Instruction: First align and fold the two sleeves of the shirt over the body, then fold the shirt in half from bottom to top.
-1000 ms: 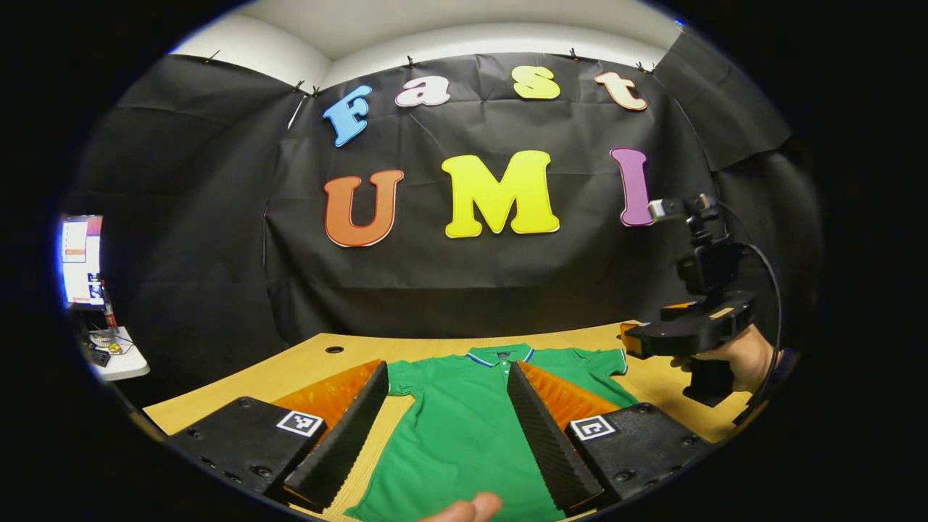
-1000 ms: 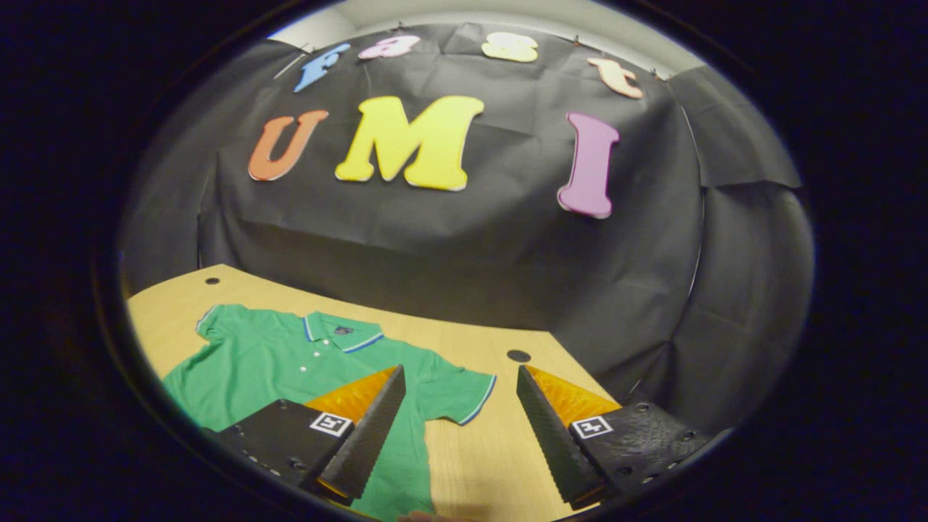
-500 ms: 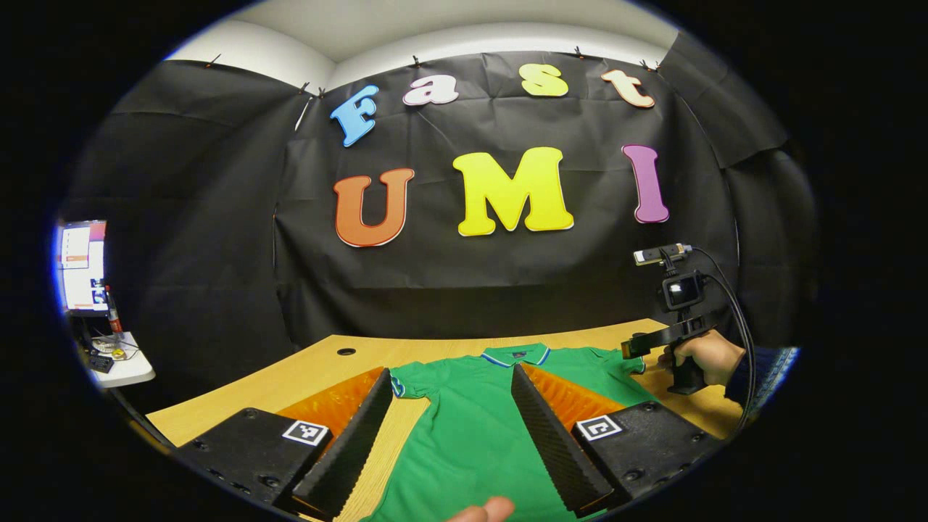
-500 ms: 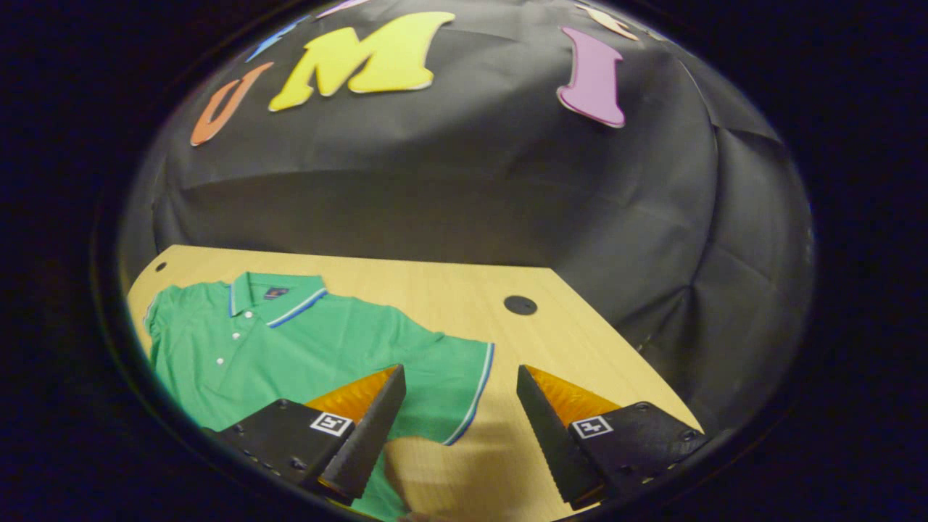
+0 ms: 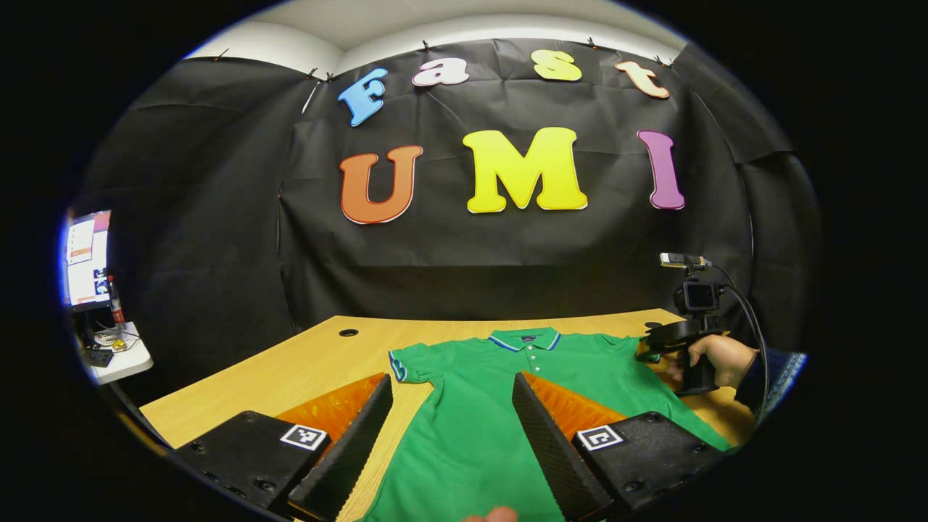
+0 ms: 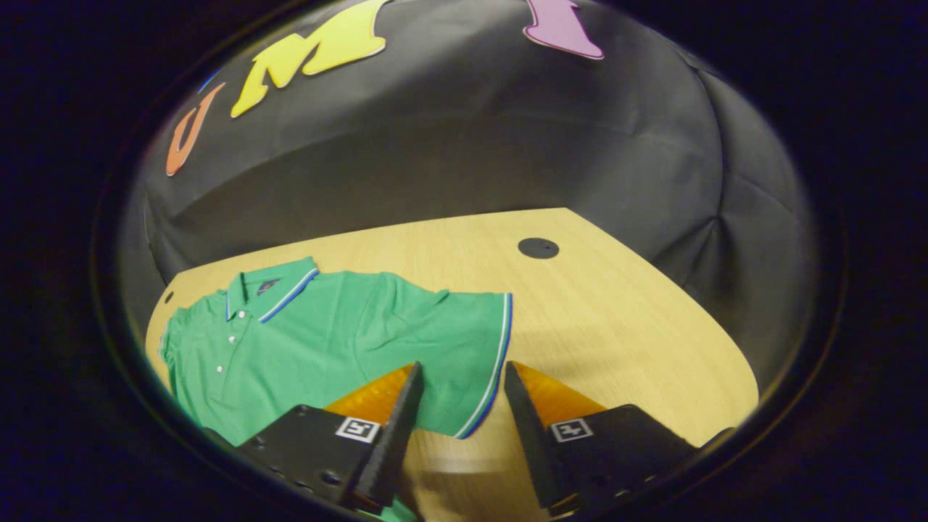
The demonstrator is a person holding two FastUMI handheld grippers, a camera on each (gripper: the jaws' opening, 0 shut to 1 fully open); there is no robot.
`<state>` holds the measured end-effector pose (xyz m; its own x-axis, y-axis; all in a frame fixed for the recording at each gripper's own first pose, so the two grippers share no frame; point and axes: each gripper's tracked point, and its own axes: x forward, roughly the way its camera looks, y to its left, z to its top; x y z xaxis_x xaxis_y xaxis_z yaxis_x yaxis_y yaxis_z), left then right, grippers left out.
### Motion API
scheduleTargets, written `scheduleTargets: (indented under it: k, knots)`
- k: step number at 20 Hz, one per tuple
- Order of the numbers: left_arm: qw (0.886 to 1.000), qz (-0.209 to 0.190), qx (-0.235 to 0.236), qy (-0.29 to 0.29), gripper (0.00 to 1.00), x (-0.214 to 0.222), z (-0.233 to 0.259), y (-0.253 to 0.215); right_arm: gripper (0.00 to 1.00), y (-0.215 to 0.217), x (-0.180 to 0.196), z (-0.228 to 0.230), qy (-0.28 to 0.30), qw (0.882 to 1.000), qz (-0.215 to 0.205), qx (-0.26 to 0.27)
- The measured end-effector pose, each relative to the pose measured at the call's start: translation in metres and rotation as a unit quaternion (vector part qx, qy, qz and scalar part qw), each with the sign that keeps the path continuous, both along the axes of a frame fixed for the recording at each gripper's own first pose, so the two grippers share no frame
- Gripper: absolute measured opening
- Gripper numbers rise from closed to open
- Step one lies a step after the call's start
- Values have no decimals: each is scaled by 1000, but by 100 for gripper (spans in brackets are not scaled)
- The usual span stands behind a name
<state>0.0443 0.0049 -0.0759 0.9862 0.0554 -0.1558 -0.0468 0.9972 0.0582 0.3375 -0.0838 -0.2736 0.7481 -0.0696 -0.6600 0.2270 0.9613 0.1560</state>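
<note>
A green polo shirt lies flat, front up, on the wooden table, collar toward the wall. My left gripper hovers open above the shirt's left side, short of its left sleeve. Farther right, a hand holds my right gripper low at the other sleeve. In the right gripper view, the shirt spreads to the left, and the right gripper is open with the striped cuff of the right sleeve lying between its fingers.
A round cable hole sits in the table beyond the right sleeve, and another hole at the far left. A lit monitor and a small white side table stand off to the left.
The right gripper dropped down toward the table and moved up to the right sleeve's cuff, its fingers narrowing. The left gripper shifted slightly, staying open over the shirt.
</note>
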Motion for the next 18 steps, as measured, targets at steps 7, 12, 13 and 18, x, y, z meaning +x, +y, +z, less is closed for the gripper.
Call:
scheduleTargets:
  k: [7,12,13,18]
  knots:
    - [1000,2,-11,11,100,4,-6,2,7,10,10,4,-4,999,37,3]
    - [1000,6,-11,13,100,5,-7,5,7,13,12,26,-32,996,69,-47]
    - [1000,7,-11,14,100,5,-8,6,7,16,13,35,-41,995,75,-57]
    - [1000,8,-14,17,100,5,-9,8,0,40,16,61,-69,985,117,-105]
